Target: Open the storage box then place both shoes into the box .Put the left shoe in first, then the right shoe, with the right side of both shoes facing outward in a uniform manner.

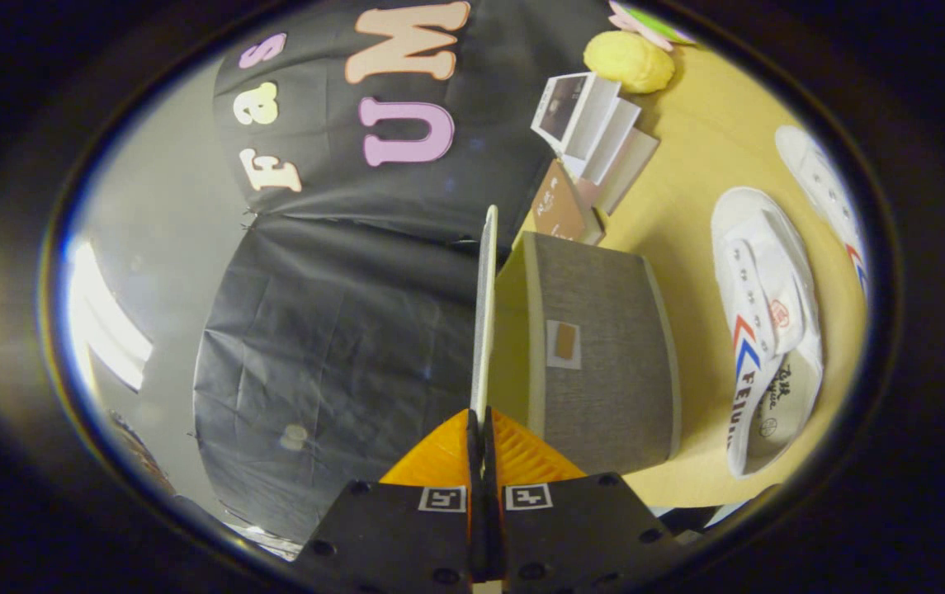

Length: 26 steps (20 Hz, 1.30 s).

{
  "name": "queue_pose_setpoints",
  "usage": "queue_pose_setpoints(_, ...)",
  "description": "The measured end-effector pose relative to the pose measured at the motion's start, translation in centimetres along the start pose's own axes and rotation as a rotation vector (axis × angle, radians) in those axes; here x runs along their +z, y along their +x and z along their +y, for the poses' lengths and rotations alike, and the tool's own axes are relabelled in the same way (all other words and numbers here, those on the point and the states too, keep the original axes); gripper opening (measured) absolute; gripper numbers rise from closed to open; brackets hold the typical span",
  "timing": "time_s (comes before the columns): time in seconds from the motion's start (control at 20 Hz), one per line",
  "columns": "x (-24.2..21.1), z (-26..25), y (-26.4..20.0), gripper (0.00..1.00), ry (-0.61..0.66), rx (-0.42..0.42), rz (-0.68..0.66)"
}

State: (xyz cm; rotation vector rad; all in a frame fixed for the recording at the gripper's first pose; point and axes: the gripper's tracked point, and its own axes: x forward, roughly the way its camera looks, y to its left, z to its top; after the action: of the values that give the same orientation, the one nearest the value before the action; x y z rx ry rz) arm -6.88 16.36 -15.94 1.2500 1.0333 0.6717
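Gripper (480,429) rolled onto its side, fingers pressed together on the thin pale lid (484,318) of the storage box (604,355), clamped at the lid's near edge; lid seen edge-on, running straight ahead from the fingertips as a narrow light strip, swung away from the box body

Storage box: grey woven-look fabric wall with a pale rim along both long edges and a small white-framed brown tag (564,344) near the middle of the wall; yellowish interior visible in the gap between lid and box wall; box resting on the yellow table (687,214), just beside the fingers and hard against the held lid

Nearer shoe (765,330): white canvas, white laces, red and blue chevron stripes on its side, printed insole showing at the heel opening; lying on the table just beyond the box, apart from it, well off to the side of the fingers

Second shoe (823,186): white as well, partly visible, further out past the first

Beyond the box: folded paper leaflets (596,132), a brown card (559,206), a yellow rounded lump (629,60)
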Motion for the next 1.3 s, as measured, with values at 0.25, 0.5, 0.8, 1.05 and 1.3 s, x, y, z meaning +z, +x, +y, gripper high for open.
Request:
queue_pose_setpoints(0.25,0.0,4.5,1.1,0.04,-0.027,0.04,0.0)
queue_pose_setpoints(0.5,-1.2,9.7,3.9,0.06,-0.12,0.054,-0.002)
queue_pose_setpoints(0.8,-4.3,14.1,8.5,0.08,-0.24,0.062,0.011)
queue_pose_setpoints(1.05,-6.7,16.3,13.2,0.09,-0.281,0.078,0.024)
queue_pose_setpoints(1.3,-10.0,17.2,18.0,0.1,-0.367,0.045,0.07)
